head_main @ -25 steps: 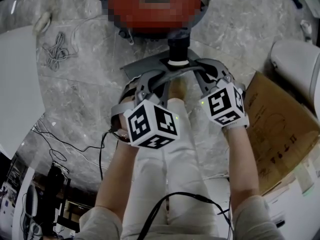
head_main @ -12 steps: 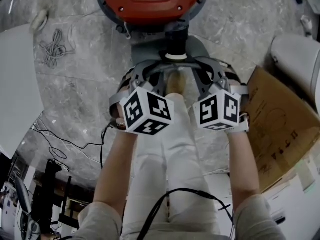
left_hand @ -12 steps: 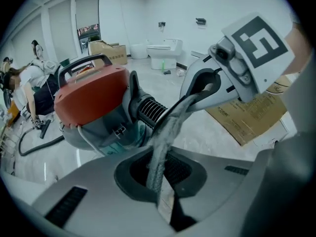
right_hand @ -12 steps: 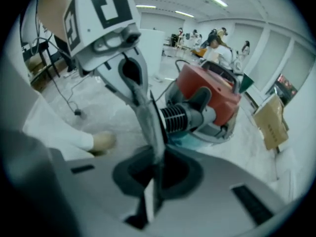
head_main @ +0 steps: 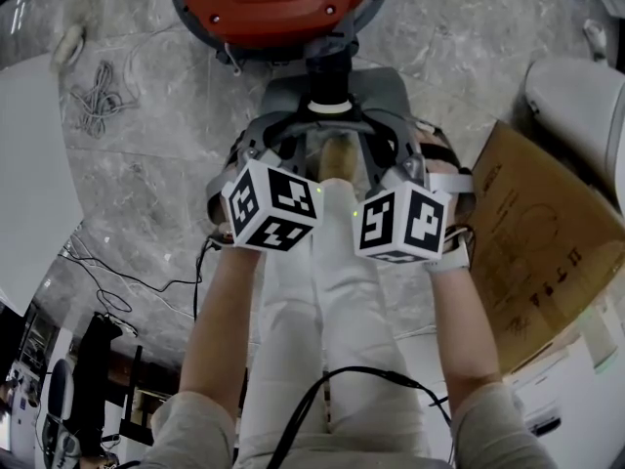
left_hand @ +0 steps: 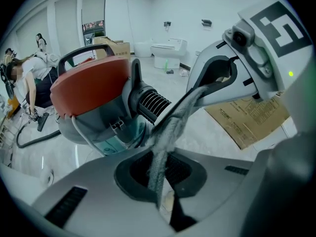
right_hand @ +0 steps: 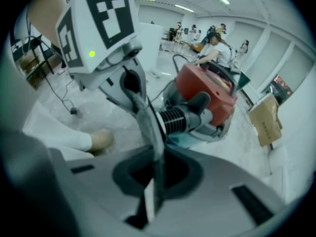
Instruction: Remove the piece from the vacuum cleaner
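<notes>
- Grey jaws of the left gripper (left_hand: 182,107) are pressed together into one thin strip. Its tip meets the other gripper's fingers.
- The right gripper (right_hand: 145,115) is the same: jaws closed flat, with the tip against the left one's fingers.
- It cannot be told whether anything thin is pinched at either tip.
- In the head view both grippers arch in from their marker cubes, left cube (head_main: 271,205) and right cube (head_main: 402,223). They converge at frame centre-top, just below the white ring (head_main: 330,107).
- The black ribbed hose connector (left_hand: 153,105) sits just behind the tips. It is plugged into the front of the vacuum cleaner (head_main: 278,3) and has not come out.
- The vacuum cleaner is at the top centre of the head view. It has a red top, and the left gripper view shows a clear teal bin (left_hand: 113,132) under it.
- The person's white trousers (head_main: 322,311) run down the middle, with a tan shoe (head_main: 337,154) between the grippers.
- Grey marble floor (head_main: 146,184) lies all round.
- A cardboard sheet (head_main: 547,252) lies flat at the right.
- A loose cable bundle (head_main: 103,91) is at the upper left, well apart from the vacuum cleaner.
</notes>
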A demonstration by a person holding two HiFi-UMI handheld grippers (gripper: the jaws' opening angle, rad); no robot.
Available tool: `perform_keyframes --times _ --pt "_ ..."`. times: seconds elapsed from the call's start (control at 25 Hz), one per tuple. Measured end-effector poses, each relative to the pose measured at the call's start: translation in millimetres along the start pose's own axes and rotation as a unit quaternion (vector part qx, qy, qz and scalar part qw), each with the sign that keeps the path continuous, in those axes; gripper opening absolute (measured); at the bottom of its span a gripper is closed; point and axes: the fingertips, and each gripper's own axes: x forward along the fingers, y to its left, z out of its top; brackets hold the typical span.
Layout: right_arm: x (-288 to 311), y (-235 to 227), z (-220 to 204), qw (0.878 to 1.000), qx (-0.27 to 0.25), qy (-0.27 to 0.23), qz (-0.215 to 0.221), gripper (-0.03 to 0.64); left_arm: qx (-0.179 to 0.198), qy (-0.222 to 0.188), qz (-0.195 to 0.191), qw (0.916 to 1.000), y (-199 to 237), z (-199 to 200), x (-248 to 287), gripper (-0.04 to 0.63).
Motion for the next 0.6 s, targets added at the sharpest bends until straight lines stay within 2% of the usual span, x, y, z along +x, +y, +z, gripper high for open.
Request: perform_keyframes --times 0.2,0.6 --pt "10 -1 -4 0.998 0.055 -0.021 0.016 0.025 0.008 0.015 -0.003 0.9998 -3 0 -10 0.032" --pt "28 3 -11 0.987 0.135 -0.071 0.057 0.025 0.038 0.007 0.000 0.9992 -12 11 -32 0.032"
